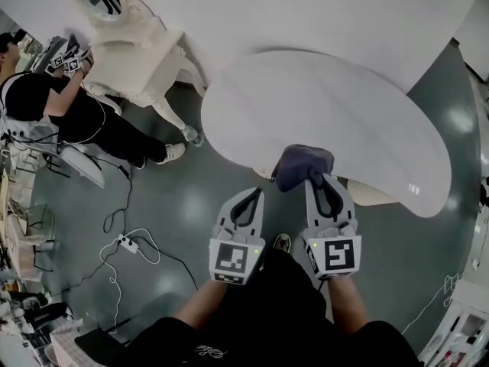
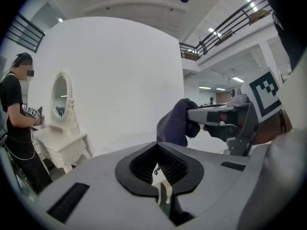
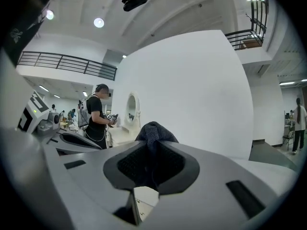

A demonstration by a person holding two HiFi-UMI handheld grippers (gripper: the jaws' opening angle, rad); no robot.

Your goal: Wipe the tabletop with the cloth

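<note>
A dark purple cloth hangs bunched over the near edge of the white oval table. My right gripper is shut on the cloth, which sticks out ahead of its jaws in the right gripper view. My left gripper sits to its left, over the floor just short of the table edge, shut with nothing in it. From the left gripper view, the cloth droops from the right gripper at the right.
A white dressing table with an oval mirror stands at the far left beside the oval table. A person in black stands by it holding grippers. Cables and a power strip lie on the grey floor at the left.
</note>
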